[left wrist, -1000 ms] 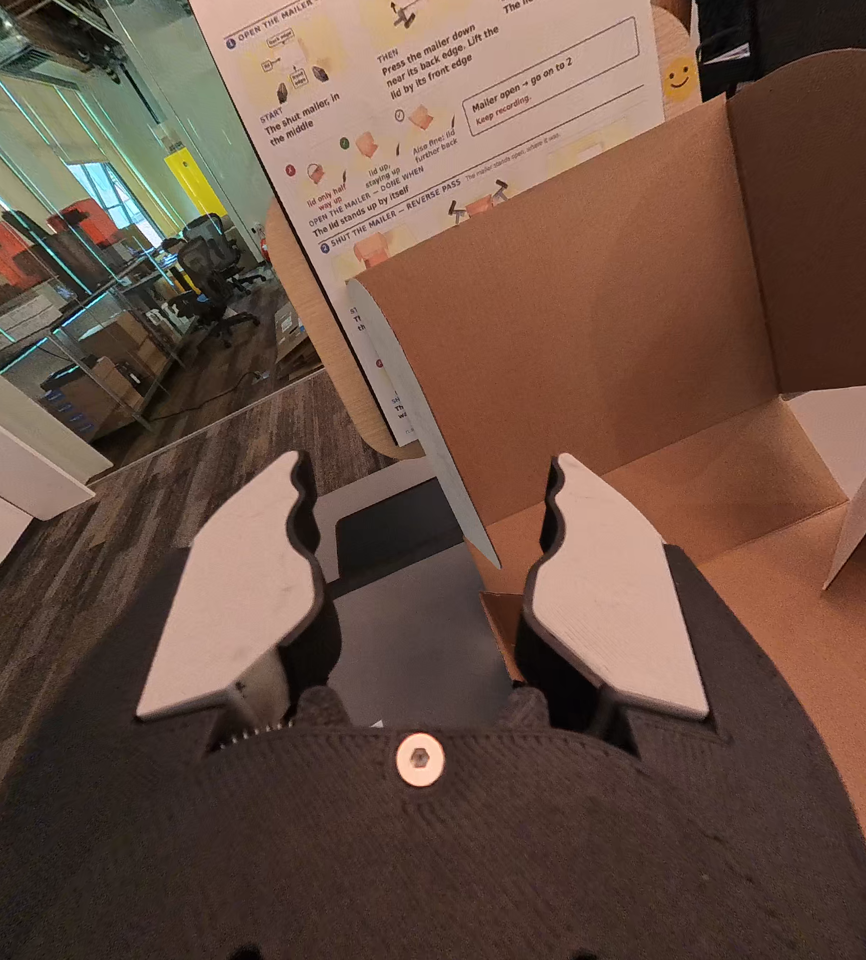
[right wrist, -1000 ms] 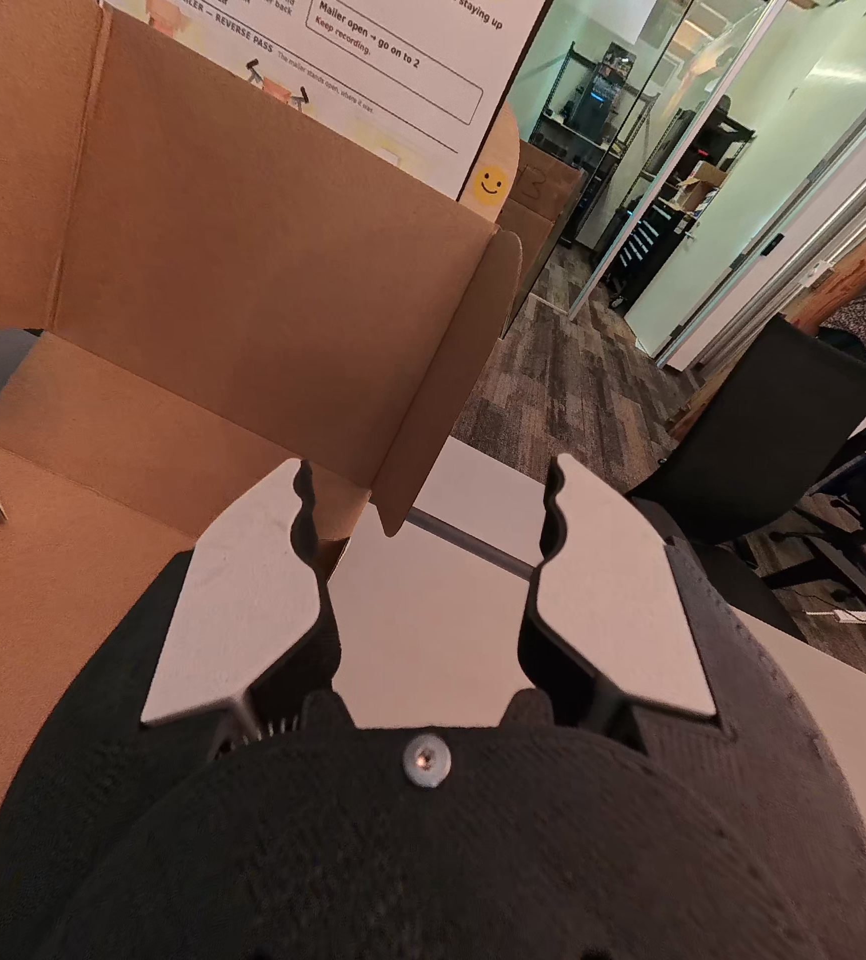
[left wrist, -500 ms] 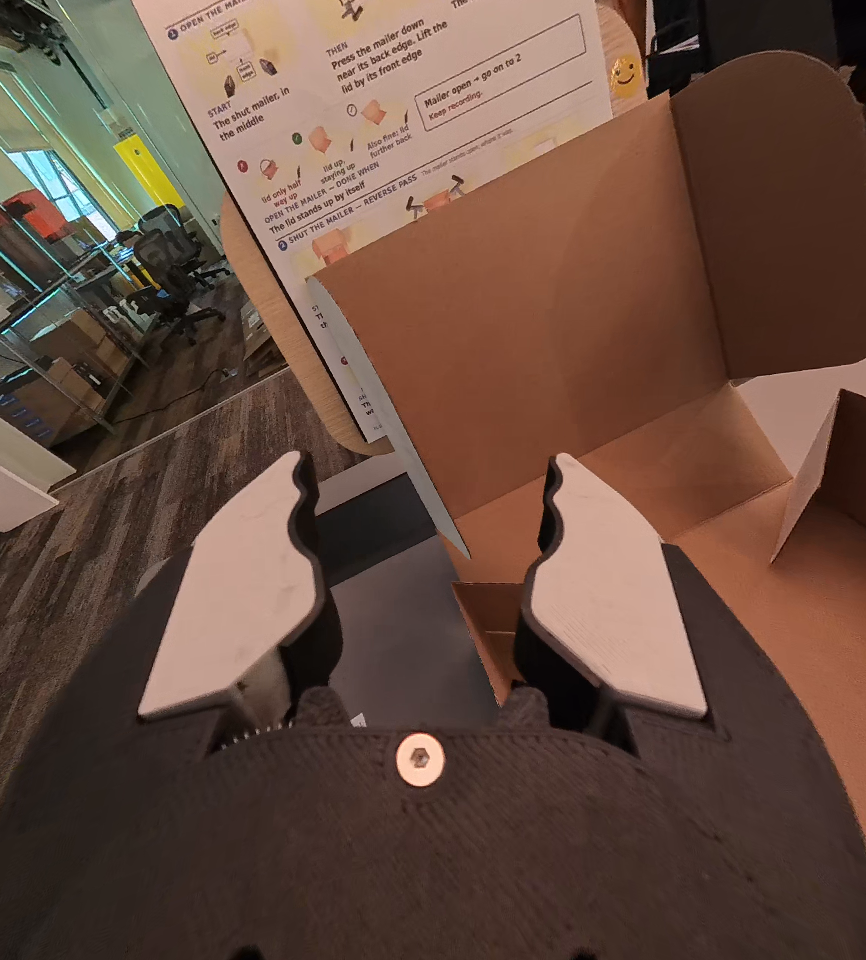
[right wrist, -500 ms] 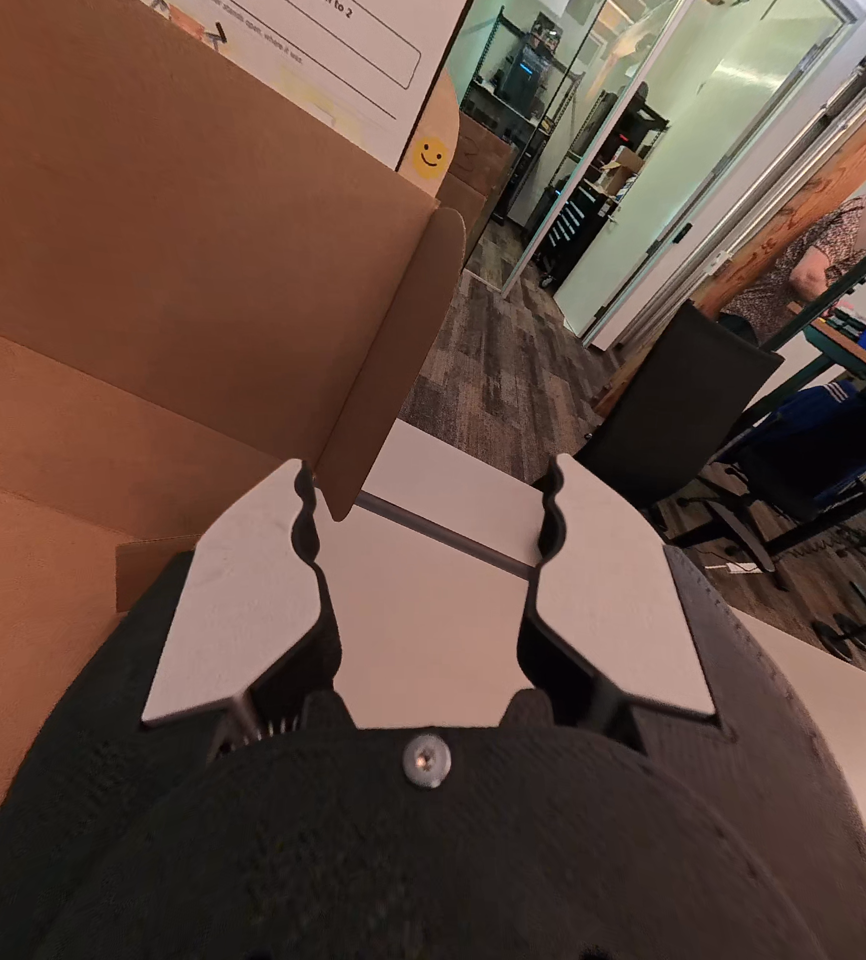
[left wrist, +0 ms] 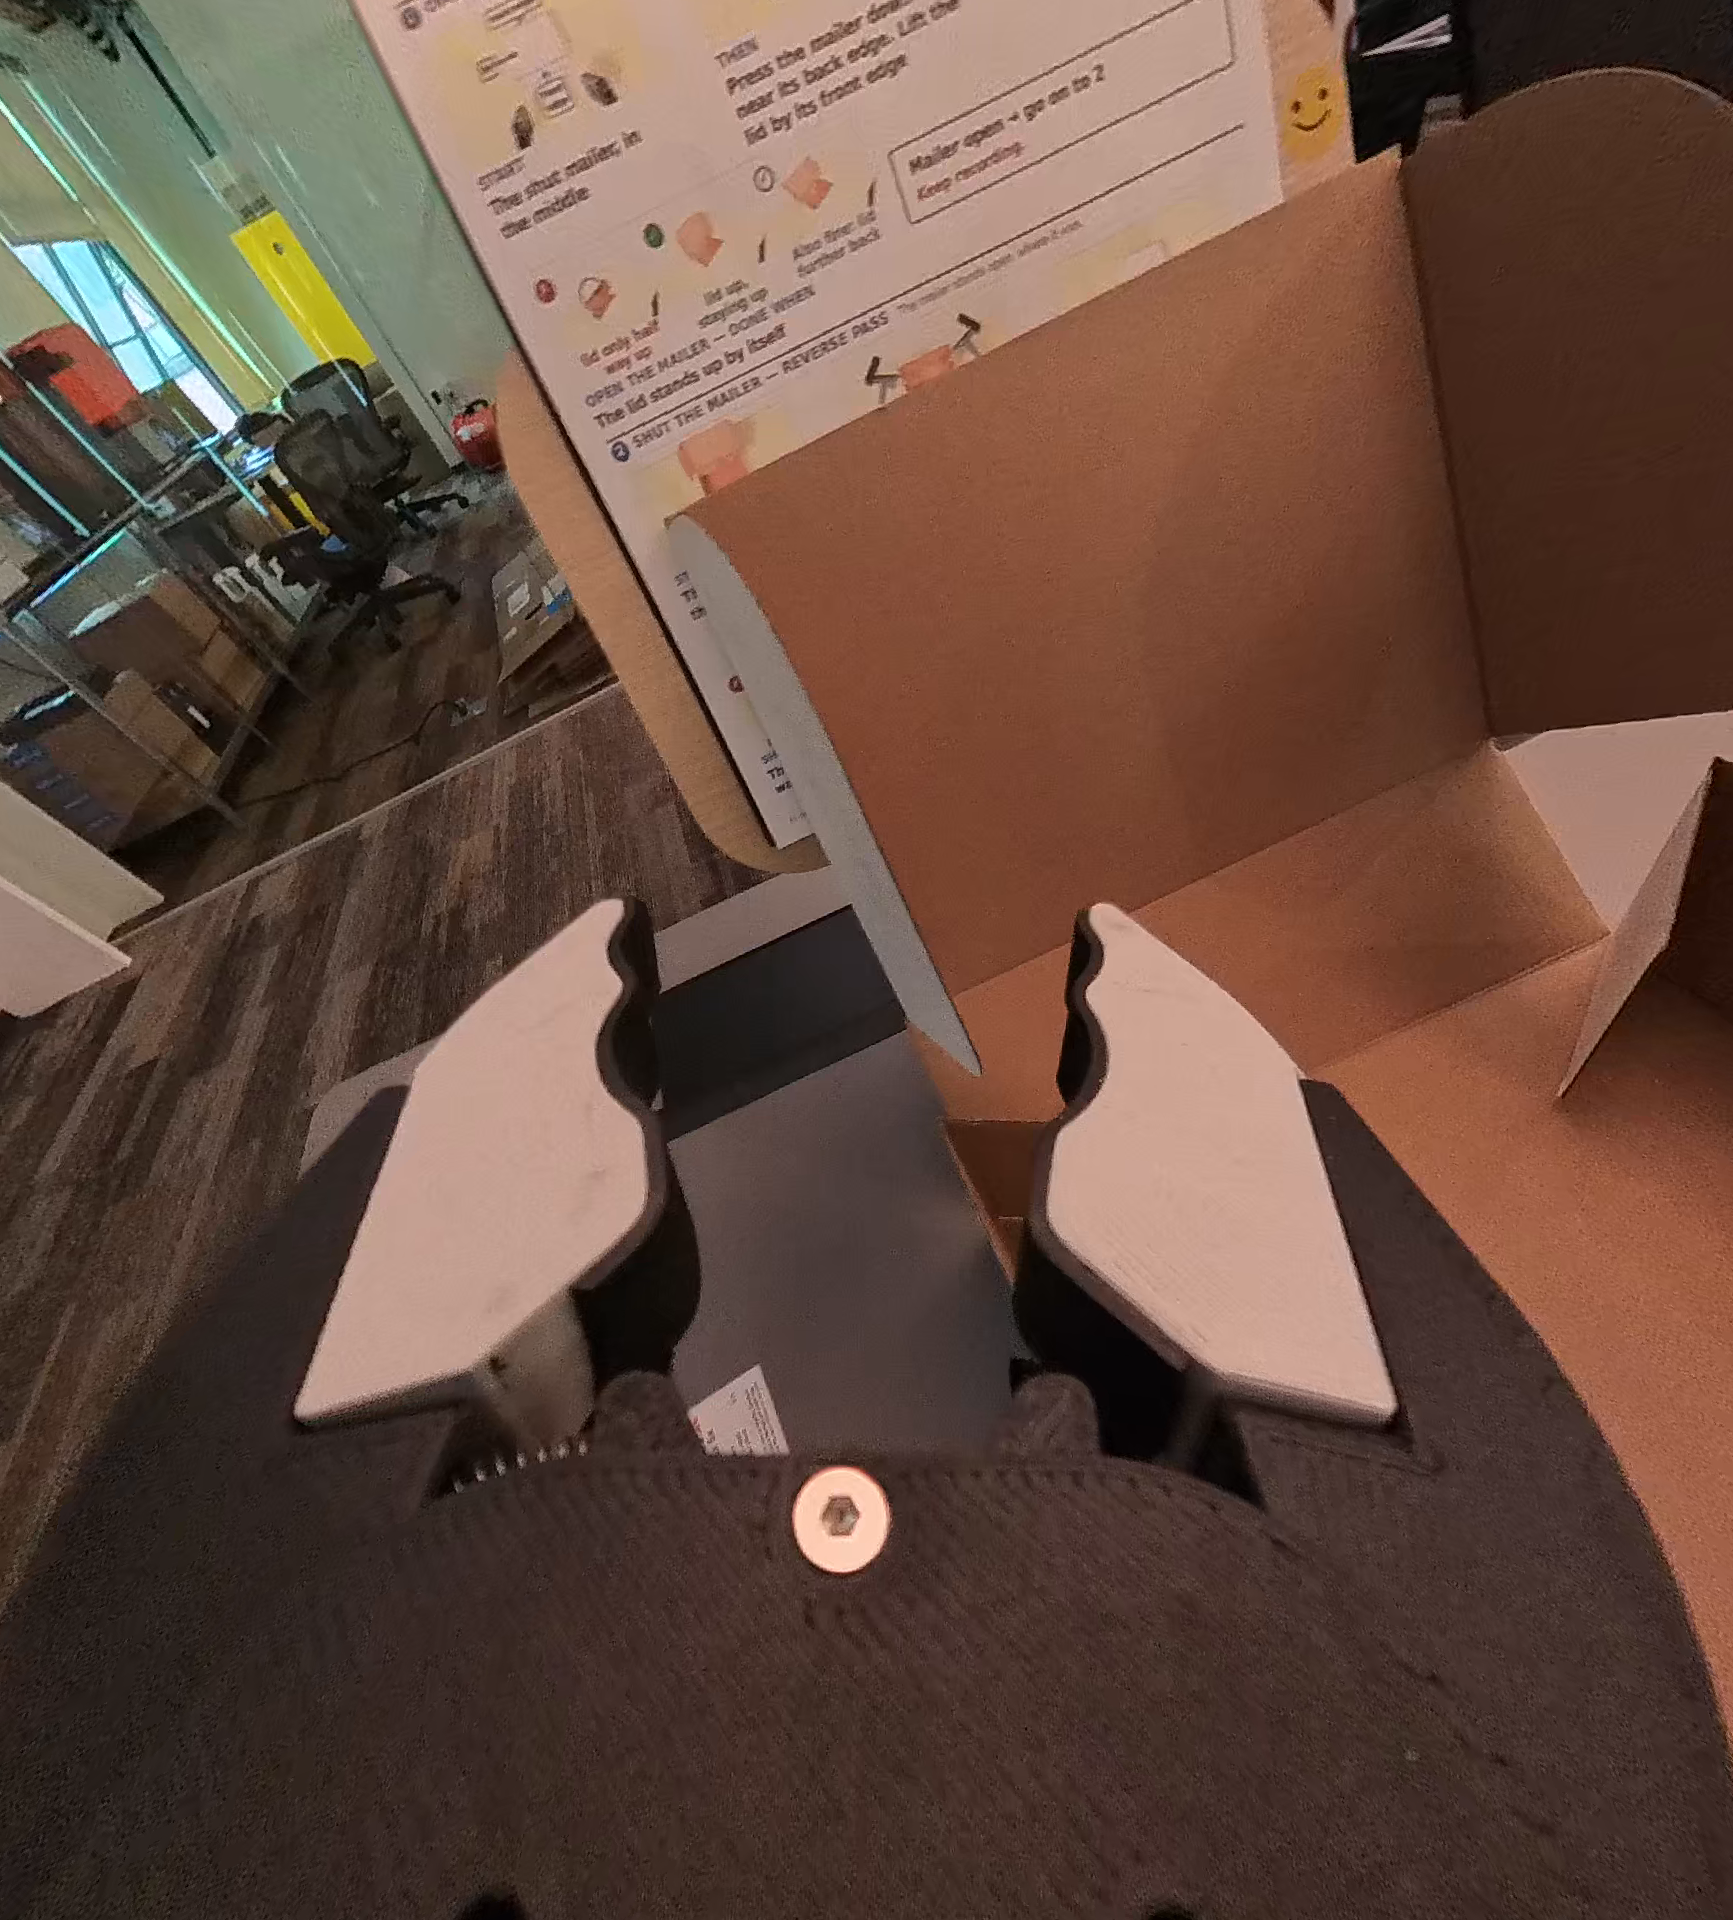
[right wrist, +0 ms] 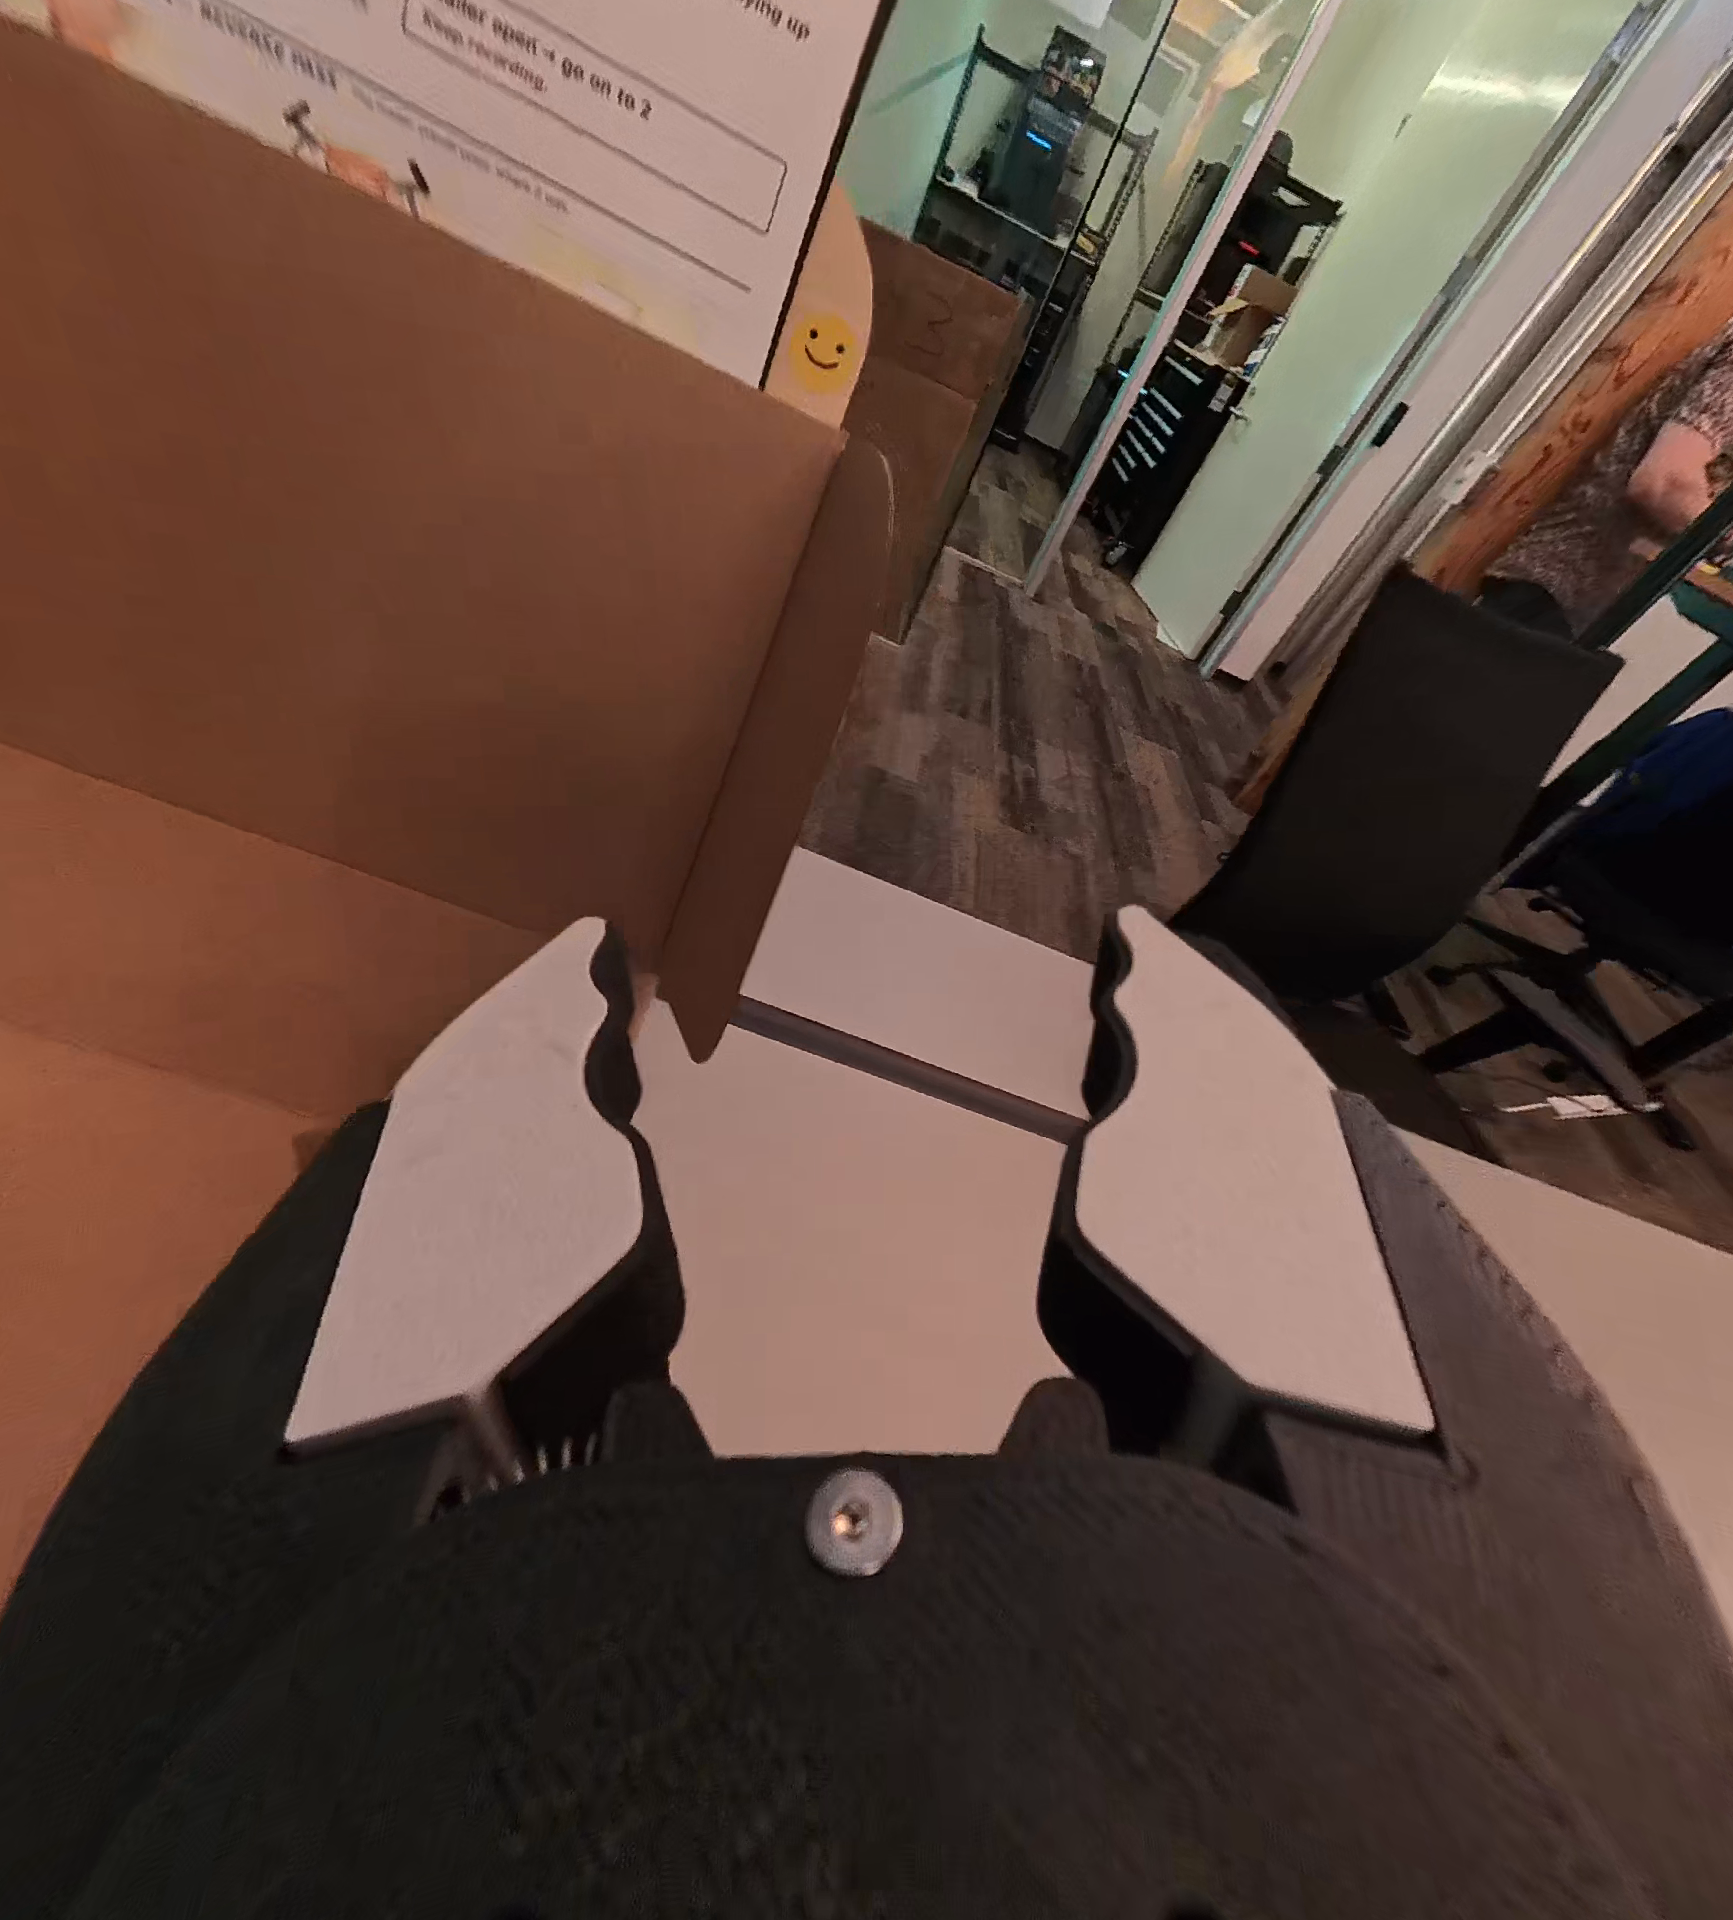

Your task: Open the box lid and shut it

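Observation:
A brown cardboard mailer box (left wrist: pixel 1620 1247) lies open on the table. Its lid (left wrist: pixel 1101 644) stands upright at the back, with a side flap (left wrist: pixel 1610 416) at its right end and a pale-faced side flap (left wrist: pixel 820 790) at its left end. My left gripper (left wrist: pixel 857 1003) is open and empty at the box's left front corner. In the right wrist view the lid (right wrist: pixel 342 540) stands at the left with its right flap (right wrist: pixel 789 748) hanging toward me. My right gripper (right wrist: pixel 857 997) is open and empty just right of that flap, over the white table (right wrist: pixel 841 1195).
An instruction poster (left wrist: pixel 841 208) on a board stands right behind the lid. A dark mat (left wrist: pixel 820 1195) lies left of the box. A black chair (right wrist: pixel 1413 790) and a person (right wrist: pixel 1693 468) are beyond the table's right edge. Carpeted floor (left wrist: pixel 218 1018) lies to the left.
Both grippers shifted slightly in view, first drifting then swinging back; the lid stays upright and both grippers stay open and empty.

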Demonstrator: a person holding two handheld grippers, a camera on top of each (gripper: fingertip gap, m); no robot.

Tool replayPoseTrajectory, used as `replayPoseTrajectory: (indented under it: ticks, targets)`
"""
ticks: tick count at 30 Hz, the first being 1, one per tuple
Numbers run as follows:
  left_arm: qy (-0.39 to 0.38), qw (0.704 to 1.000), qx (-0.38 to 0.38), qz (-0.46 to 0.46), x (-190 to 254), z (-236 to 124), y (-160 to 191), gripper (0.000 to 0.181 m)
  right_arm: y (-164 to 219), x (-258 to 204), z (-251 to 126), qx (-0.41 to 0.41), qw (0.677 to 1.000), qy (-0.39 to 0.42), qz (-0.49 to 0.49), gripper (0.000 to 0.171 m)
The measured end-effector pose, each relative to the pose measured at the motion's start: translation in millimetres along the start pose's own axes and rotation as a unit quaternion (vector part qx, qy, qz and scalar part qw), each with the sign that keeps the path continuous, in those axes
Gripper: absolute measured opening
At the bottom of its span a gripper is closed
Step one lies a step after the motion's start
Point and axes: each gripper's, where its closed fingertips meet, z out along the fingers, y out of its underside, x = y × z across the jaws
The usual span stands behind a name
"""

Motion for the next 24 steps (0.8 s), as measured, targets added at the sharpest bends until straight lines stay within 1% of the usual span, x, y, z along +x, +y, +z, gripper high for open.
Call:
replayPoseTrajectory:
  ticks: [1,3,6,12,24]
  targets:
    - [-0.003,1.000,-0.001,-0.007,-3.4,-1.2,0.4,0.075,-2.3,0.5,-1.9,0.004,1.000,-0.005,0.012,0.084]
    - [-0.003,1.000,0.003,-0.016,-7.6,-3.0,-0.3,0.076,-5.7,2.1,-4.6,0.012,1.000,-0.009,0.023,0.083]
    - [-0.004,1.000,0.004,-0.022,-11.5,-4.5,-0.3,0.076,-8.5,3.6,-5.6,0.023,1.000,-0.005,0.011,0.083]
    - [-0.008,1.000,0.001,-0.024,-14.0,-4.7,0.9,0.075,-1.9,-1.6,-1.2,0.003,1.000,-0.010,-0.002,0.081]
    - [-0.011,0.999,0.005,-0.034,-19.5,-8.1,0.0,0.073,-0.6,-8.5,-0.1,0.000,1.000,-0.029,0.006,0.079]
